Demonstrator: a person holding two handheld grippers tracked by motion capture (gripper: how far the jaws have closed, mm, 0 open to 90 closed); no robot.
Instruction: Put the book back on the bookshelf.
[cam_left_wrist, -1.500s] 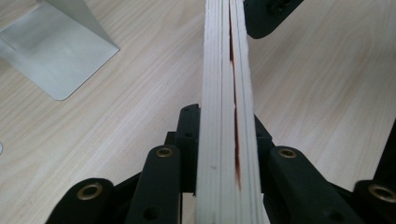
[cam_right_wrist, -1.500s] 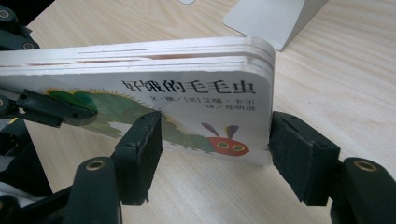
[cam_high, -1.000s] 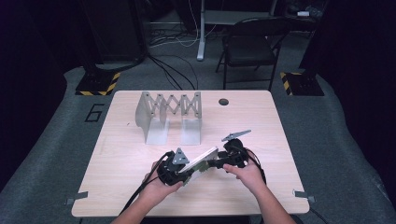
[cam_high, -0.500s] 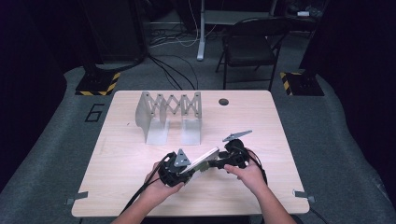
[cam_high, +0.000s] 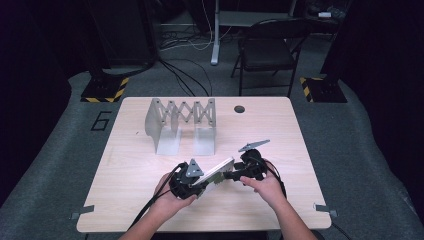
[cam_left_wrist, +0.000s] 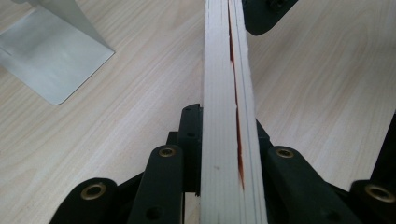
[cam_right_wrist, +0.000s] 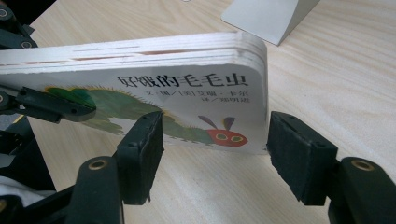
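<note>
Book (cam_high: 217, 171) lifted, edge-up, table-centre

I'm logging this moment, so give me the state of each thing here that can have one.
Board book: closed, held on edge above the table.
Left hand-held gripper: shut on the book's edge.
Right hand-held gripper: open, jaws either side of the book's corner.
Expanding metal rack: upright, partly stretched, nothing in it.

Light falls from overhead onto the pale table (cam_high: 150, 200), while the room around it sits nearly black. Ahead of the left gripper (cam_high: 192, 186), the metal rack (cam_high: 180, 122) gleams softly. Up close, the book (cam_right_wrist: 187, 93) looks sharp, its nearest edge slightly blurred; shadows stay soft.
</note>
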